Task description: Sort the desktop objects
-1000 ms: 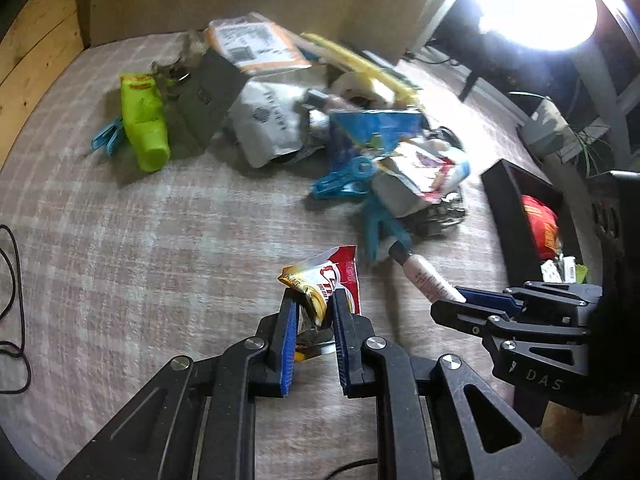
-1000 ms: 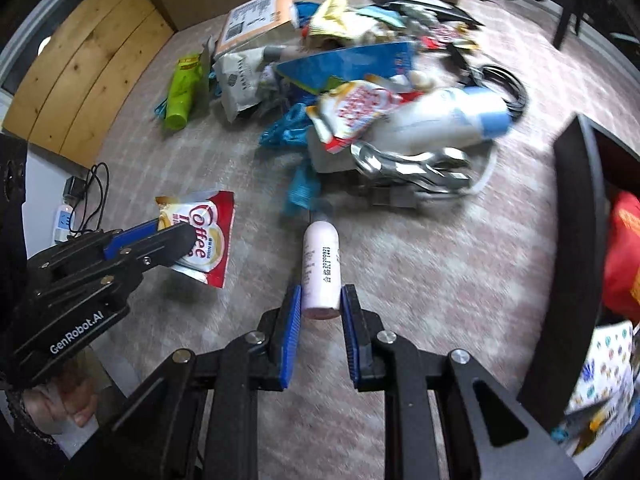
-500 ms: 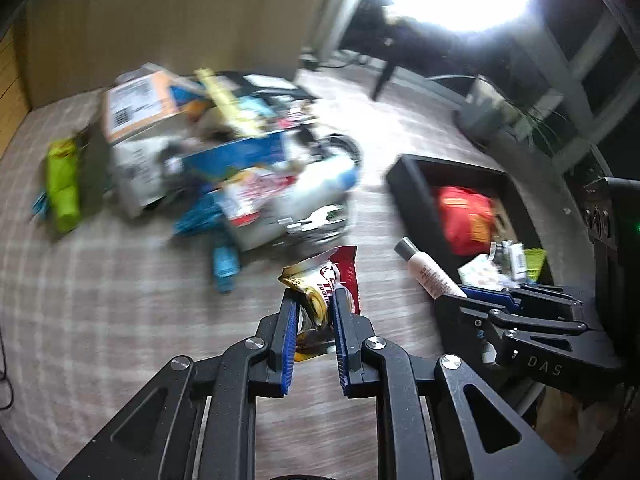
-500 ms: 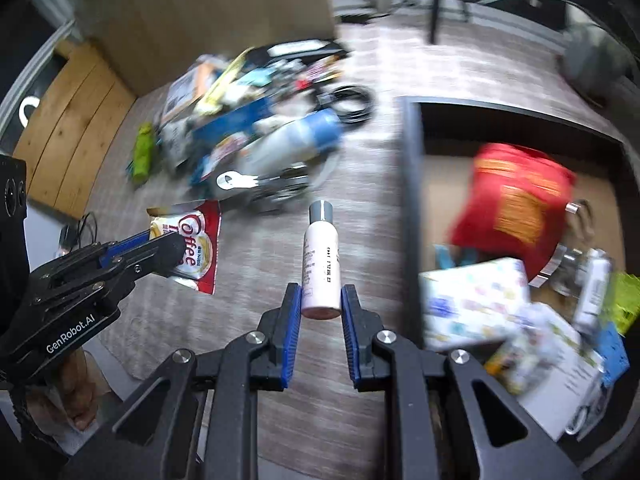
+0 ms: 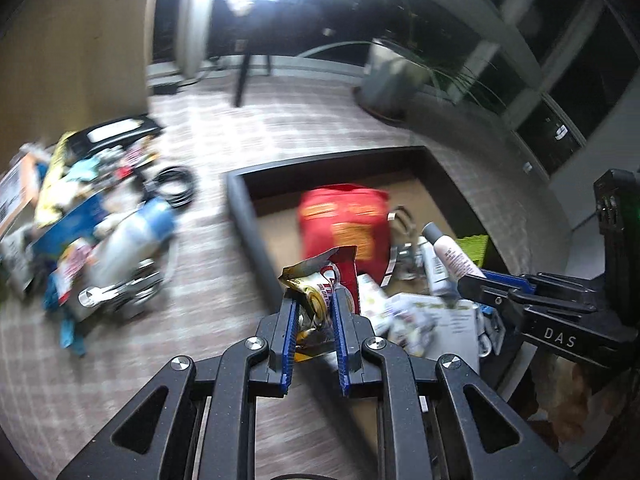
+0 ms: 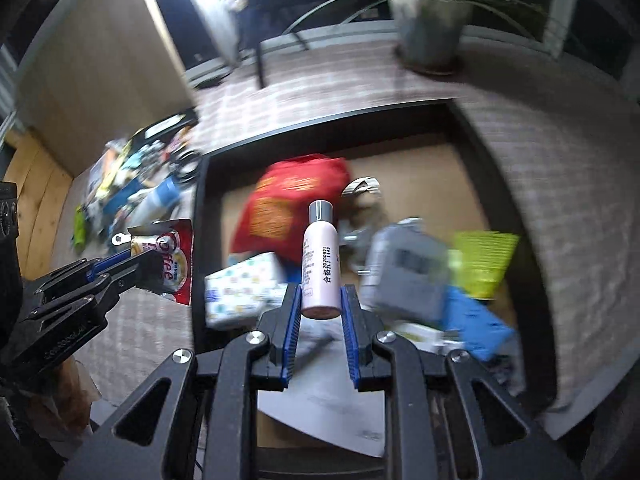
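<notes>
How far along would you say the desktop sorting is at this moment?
Done: the black tray already holds a red bag and other items. In hand: left gripper grips a coffee sachet, right gripper a pink bottle. Left: the pile on the cloth.

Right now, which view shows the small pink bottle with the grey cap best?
Right wrist view: the small pink bottle with the grey cap stands centred and sharp, label readable, gripped at its base. Left wrist view shows it sideways near the right edge, base hidden.

Motion-blurred clutter pile [image 5: 92, 236]; tray [image 6: 532, 264] contents smeared, near corner cut off.
</notes>
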